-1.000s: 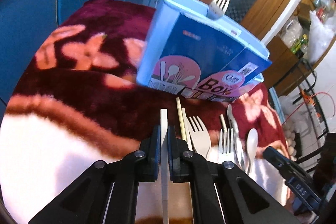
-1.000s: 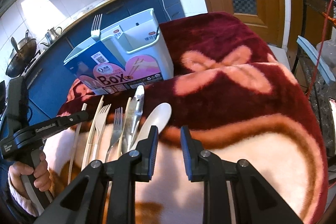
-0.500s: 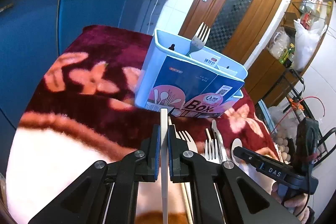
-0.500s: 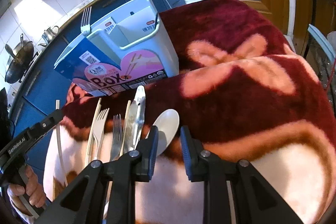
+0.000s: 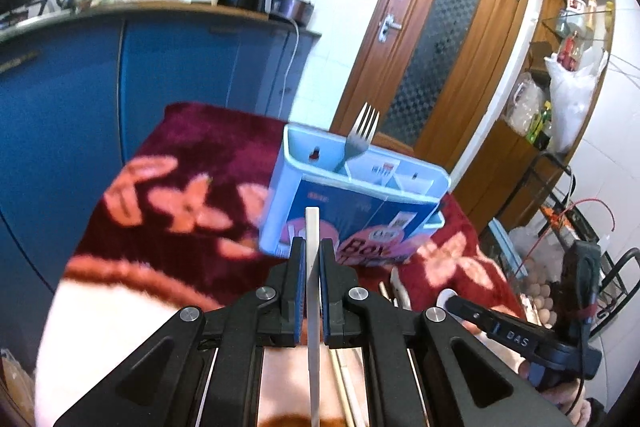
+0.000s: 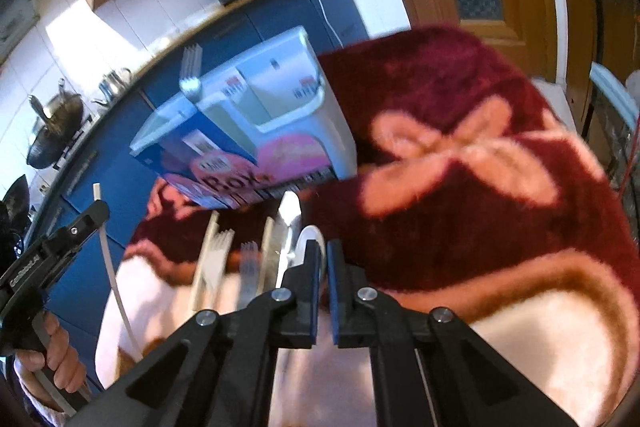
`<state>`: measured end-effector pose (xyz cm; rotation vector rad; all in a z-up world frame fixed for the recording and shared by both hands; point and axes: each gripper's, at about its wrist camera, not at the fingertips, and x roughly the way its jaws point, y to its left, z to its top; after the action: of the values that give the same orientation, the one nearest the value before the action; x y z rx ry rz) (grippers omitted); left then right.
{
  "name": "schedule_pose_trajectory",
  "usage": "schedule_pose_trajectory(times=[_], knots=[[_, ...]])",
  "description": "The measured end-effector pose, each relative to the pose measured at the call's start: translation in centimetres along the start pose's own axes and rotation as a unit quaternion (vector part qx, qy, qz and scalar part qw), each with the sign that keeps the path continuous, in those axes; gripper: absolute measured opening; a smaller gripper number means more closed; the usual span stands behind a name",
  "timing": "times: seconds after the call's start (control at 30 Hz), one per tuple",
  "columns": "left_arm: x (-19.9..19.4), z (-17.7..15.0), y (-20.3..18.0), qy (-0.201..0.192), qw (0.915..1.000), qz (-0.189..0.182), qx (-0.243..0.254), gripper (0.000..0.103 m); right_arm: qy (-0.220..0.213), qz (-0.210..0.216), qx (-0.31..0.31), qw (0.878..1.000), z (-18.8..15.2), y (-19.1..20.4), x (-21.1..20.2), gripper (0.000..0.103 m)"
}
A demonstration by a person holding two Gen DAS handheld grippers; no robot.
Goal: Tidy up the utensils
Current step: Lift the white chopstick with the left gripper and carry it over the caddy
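Note:
My left gripper (image 5: 313, 247) is shut on a white chopstick (image 5: 312, 227) and holds it in the air, in front of the pale blue utensil box (image 5: 360, 203). A metal fork (image 5: 360, 135) stands in the box's left compartment. In the right wrist view the box (image 6: 248, 131) stands beyond a row of utensils on the blanket: a beige fork (image 6: 216, 263), a knife (image 6: 290, 215) and a white spoon (image 6: 306, 237). My right gripper (image 6: 324, 255) has its jaws closed at the right rim of the spoon's bowl. The spoon's handle is hidden under the fingers.
A dark red and pink blanket (image 6: 460, 131) covers the table. Blue cabinets (image 5: 180, 67) run behind it, with a wooden door (image 5: 440, 47) at the back. A wire rack (image 5: 560, 207) stands to the right. A hand (image 6: 56, 351) holds the left gripper's handle.
The left gripper has lifted the chopstick off the blanket, and its view has tilted upward. The right gripper's jaws have closed at the spoon's bowl.

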<state>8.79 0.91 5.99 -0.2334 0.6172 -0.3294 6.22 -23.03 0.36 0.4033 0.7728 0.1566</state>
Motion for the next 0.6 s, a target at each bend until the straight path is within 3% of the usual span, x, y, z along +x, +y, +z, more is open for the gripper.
schedule_pose_trajectory(times=[0.3, 0.6], knots=[[-1.8, 2.9, -1.5, -0.056, 0.9983, 0.001, 0.018, 0.006, -0.118, 0.003, -0.059, 0.991, 1.3, 3.4, -5.0, 0.005], [-2.2, 7.7, -2.3, -0.125, 0.9913, 0.019, 0.037, 0.006, -0.162, 0.004, -0.078, 0.984, 3.0, 4.4, -6.0, 0.005]])
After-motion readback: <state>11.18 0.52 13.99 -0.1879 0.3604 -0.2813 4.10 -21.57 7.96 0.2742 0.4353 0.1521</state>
